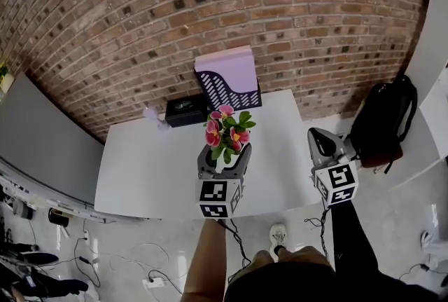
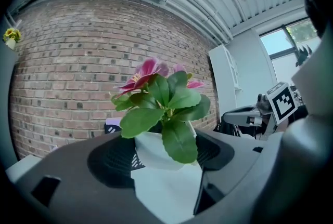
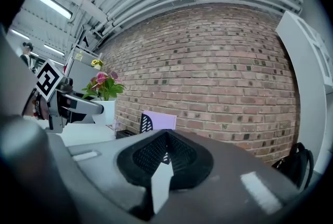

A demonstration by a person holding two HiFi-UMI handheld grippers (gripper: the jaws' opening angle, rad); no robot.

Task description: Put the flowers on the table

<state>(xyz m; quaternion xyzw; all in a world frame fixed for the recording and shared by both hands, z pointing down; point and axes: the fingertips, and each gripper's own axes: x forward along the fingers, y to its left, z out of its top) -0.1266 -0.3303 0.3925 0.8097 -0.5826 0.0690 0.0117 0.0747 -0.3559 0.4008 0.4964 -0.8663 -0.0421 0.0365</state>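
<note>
- Two grey hand-held tools are being held out at the near side of a white rectangular worktop point(image 1: 147, 174), which is being backed by a red-brown brick wall point(image 1: 210, 6).
- A small white pot point(image 2: 151, 153) of pink flowers point(image 1: 227, 127) with broad green leaves is being clamped between the jaws of the left tool point(image 1: 224, 153); the black ribbed pads point(image 2: 112, 163) are being pressed against its two sides.
- The pot is being held roughly upright above the worktop's near edge, about midway along it, with the blooms being shown higher than the jaw tips.
- The right tool point(image 1: 323, 143) is being held empty with its jaws together, the pads meeting at their tips.
- It is being pointed about level toward the wall, beside the worktop's near right corner and well apart from the left tool.
- At the far edge of the worktop, a dark perforated file rack point(image 1: 227, 80) with a lavender folder inside is being stood against the wall, and a low black box point(image 1: 185, 110) is being kept just beside it on the left.
- A small lilac object point(image 1: 152, 116), too small to be identified, is being left near the black box.
- A black backpack point(image 1: 383, 122) is being propped on the grey floor point(image 1: 413, 188) to the right of the worktop, near the wall.
</note>
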